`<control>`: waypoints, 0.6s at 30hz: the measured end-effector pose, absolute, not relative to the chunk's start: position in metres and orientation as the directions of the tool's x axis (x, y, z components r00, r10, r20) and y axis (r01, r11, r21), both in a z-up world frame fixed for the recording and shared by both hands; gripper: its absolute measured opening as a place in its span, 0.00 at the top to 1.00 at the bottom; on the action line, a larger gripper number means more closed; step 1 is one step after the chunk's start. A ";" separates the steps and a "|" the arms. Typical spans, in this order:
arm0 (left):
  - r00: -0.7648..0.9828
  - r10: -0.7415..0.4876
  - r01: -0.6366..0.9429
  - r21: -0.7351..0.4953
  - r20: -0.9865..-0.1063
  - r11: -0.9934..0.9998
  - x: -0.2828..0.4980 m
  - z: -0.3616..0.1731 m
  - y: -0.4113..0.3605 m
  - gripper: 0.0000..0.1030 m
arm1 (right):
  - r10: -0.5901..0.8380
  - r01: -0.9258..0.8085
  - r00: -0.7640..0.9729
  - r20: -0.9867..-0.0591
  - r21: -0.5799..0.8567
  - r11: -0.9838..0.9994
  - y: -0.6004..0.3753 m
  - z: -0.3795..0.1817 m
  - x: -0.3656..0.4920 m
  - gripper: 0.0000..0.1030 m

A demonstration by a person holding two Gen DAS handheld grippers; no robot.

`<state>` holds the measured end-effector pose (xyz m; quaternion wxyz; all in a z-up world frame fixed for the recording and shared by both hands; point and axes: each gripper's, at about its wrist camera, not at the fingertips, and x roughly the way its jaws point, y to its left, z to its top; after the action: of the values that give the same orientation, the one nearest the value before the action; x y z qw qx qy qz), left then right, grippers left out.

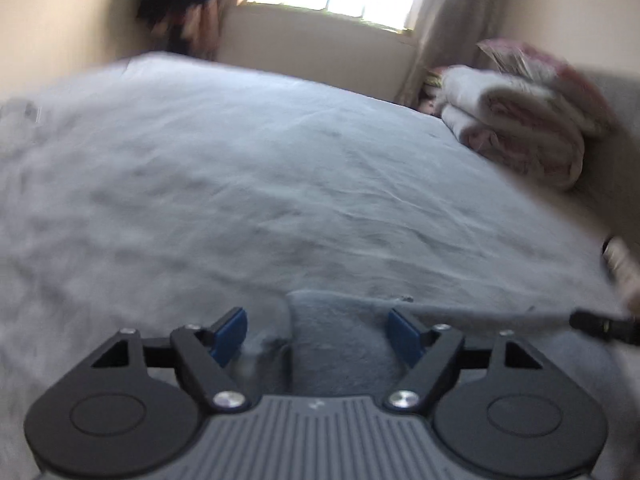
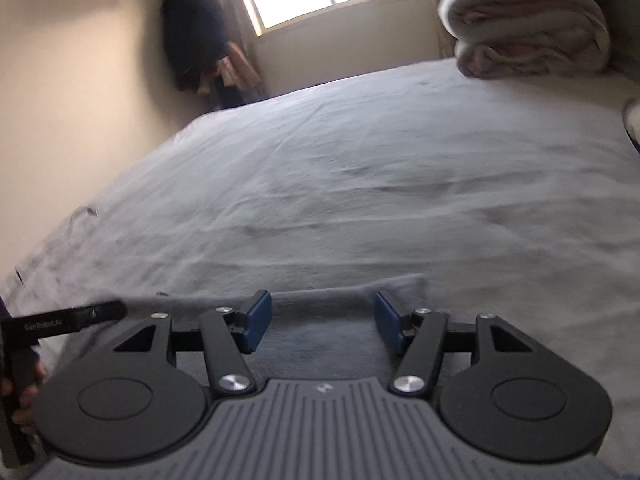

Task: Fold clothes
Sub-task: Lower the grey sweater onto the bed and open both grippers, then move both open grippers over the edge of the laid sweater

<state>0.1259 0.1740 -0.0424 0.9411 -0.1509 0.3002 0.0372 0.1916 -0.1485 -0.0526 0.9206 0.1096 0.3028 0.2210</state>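
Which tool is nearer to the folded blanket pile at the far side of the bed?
Right, probably. The folded blanket pile lies far ahead of the right tool. From the left tool it sits far ahead and well off to the right.

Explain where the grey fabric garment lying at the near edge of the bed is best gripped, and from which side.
Probably along its far straight edge, coming from the near side. The grey fabric garment lies flat on the pale bed sheet, its edge running across in front of both open grippers, left and right; one near each end would lift it evenly.
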 end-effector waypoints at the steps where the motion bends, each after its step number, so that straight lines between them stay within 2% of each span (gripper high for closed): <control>1: 0.820 -0.028 -0.163 -0.281 -0.571 0.946 0.120 -0.039 0.177 0.24 | 0.476 -0.330 0.720 -0.506 0.354 0.875 -0.155 -0.050 0.189 0.41; 7: 0.835 -0.066 -0.122 -0.300 -0.546 0.946 0.087 -0.013 0.164 0.22 | 0.474 -0.339 0.717 -0.512 0.338 0.878 -0.155 -0.039 0.154 0.38; 14: 0.767 -0.041 -0.175 -0.269 -0.640 0.947 0.056 0.003 0.131 0.14 | 0.427 -0.337 0.693 -0.580 0.263 0.904 -0.137 -0.033 0.106 0.36; 18: 0.743 -0.003 -0.223 -0.252 -0.669 0.942 0.045 -0.012 0.127 0.12 | 0.413 -0.337 0.697 -0.586 0.240 0.910 -0.140 -0.040 0.088 0.27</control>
<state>0.0451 0.1273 -0.0122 0.9198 -0.1600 0.3533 0.0598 0.0880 -0.1405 -0.0404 0.9194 0.0570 0.3315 0.2038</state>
